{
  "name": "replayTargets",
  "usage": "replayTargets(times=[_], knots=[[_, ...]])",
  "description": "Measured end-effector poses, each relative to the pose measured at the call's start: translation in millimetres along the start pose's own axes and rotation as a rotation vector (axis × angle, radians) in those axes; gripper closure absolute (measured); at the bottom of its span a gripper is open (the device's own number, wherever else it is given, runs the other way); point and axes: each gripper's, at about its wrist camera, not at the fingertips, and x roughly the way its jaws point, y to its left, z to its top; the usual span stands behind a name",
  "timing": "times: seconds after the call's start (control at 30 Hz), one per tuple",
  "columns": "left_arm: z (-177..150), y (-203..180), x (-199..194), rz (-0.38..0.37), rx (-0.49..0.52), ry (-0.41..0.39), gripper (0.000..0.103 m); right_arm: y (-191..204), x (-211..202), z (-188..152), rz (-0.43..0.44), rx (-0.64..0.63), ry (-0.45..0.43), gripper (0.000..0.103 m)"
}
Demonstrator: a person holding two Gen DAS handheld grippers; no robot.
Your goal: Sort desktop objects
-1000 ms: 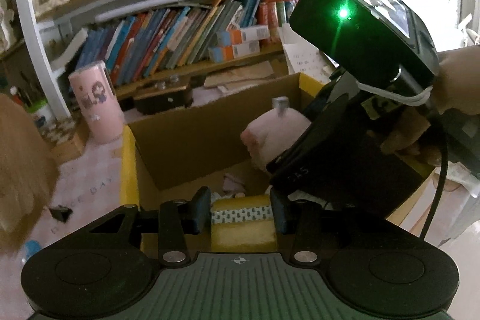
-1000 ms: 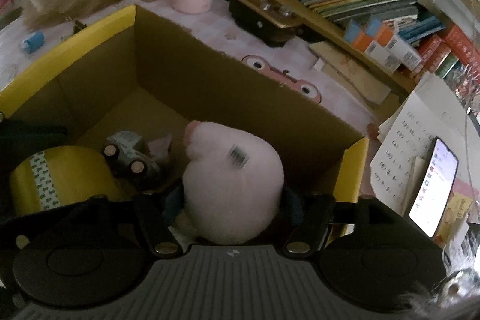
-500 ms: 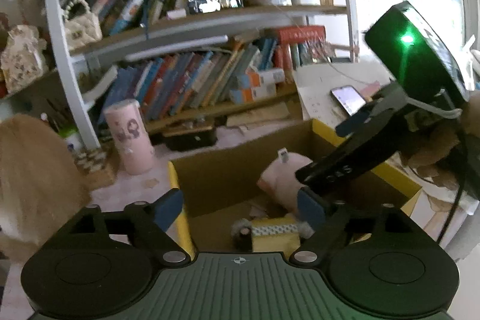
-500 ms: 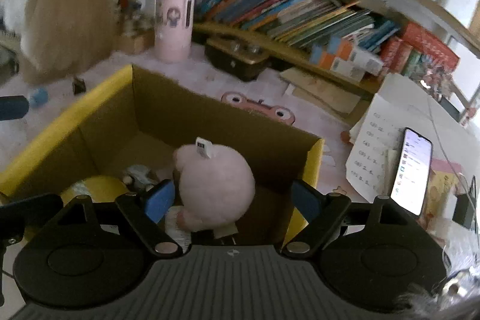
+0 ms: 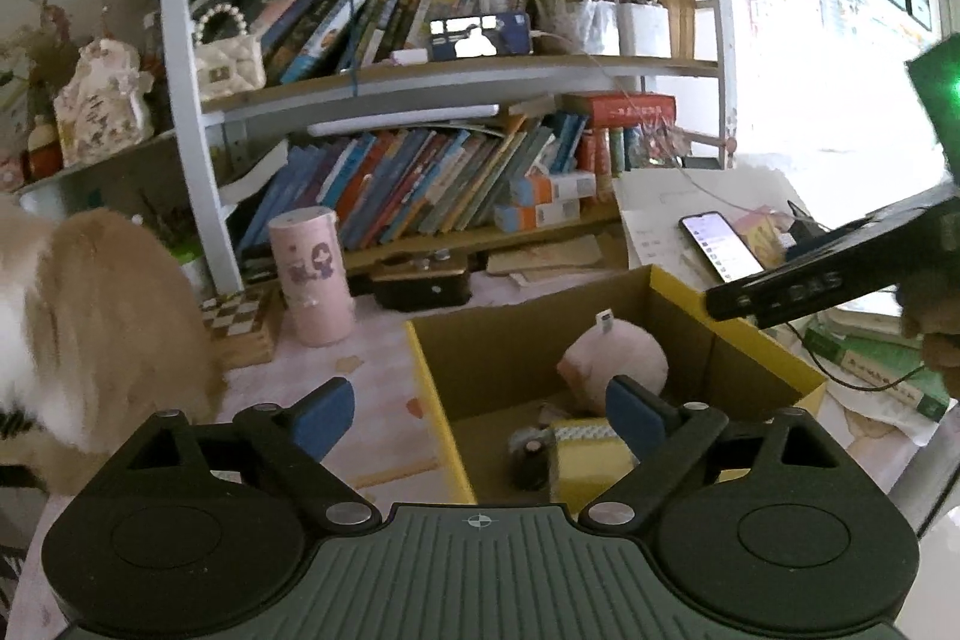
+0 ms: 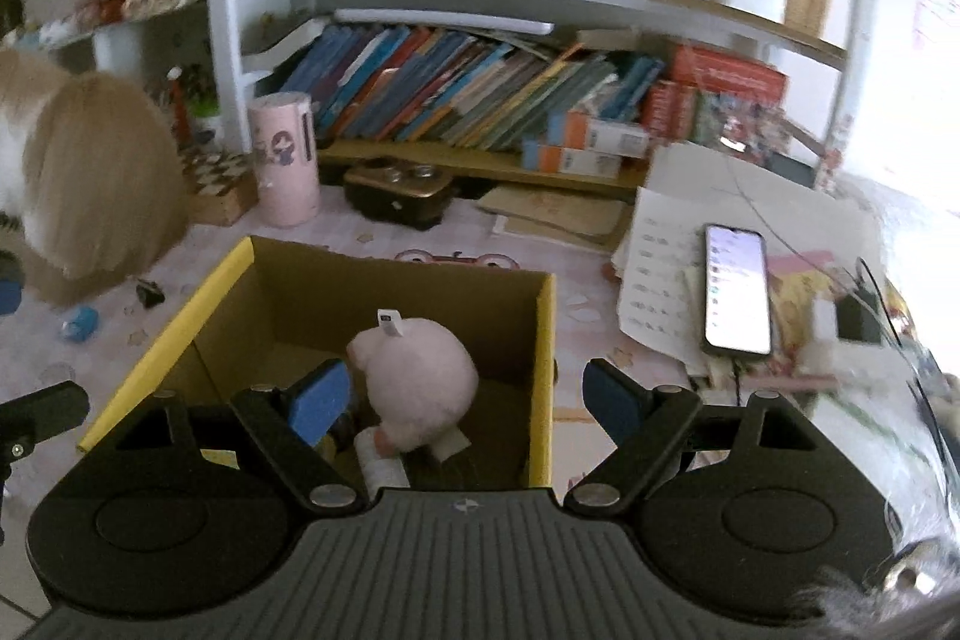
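A cardboard box [image 5: 744, 334] with a yellow rim stands on the desk; it also shows in the right wrist view [image 6: 543, 340]. Inside lie a pink plush toy [image 5: 618, 364] [image 6: 420, 382], a yellow tape roll [image 5: 585, 451] and a small toy car [image 5: 528, 451]. My left gripper [image 5: 480, 418] is open and empty, above the box's near left corner. My right gripper [image 6: 462, 400] is open and empty, above the box's near side, with the plush below between its fingers. The right gripper's body shows in the left wrist view [image 5: 840, 274] at the right.
A pink cup [image 5: 312, 277] [image 6: 285, 157] stands behind the box by a bookshelf [image 5: 420, 76]. A lit phone [image 6: 737, 289] lies on papers at the right. A furry animal [image 6: 90, 184] sits at the left. A small blue item [image 6: 81, 323] lies on the desk.
Both grippers opened, let go of the tape roll and the plush toy in the box, then rose and drew back from it.
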Motion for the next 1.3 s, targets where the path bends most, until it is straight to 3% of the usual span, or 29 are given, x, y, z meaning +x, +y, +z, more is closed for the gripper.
replayTargets(times=[0.33, 0.8, 1.0, 1.3], knots=[[-25, 29, -22, -0.02, -0.029, 0.035, 0.009, 19, -40, -43, -0.082, 0.139, 0.001, 0.019], [-78, 60, -53, -0.053, -0.032, 0.133, 0.009, 86, -70, -114, -0.152, 0.258, 0.101, 0.019], [-101, 73, -64, -0.052, -0.037, 0.184, 0.009, 117, -76, -139, -0.155, 0.328, 0.142, 0.019], [-120, 95, -77, -0.034, -0.058, 0.227, 0.009, 171, -79, -161, -0.125, 0.318, 0.181, 0.02]])
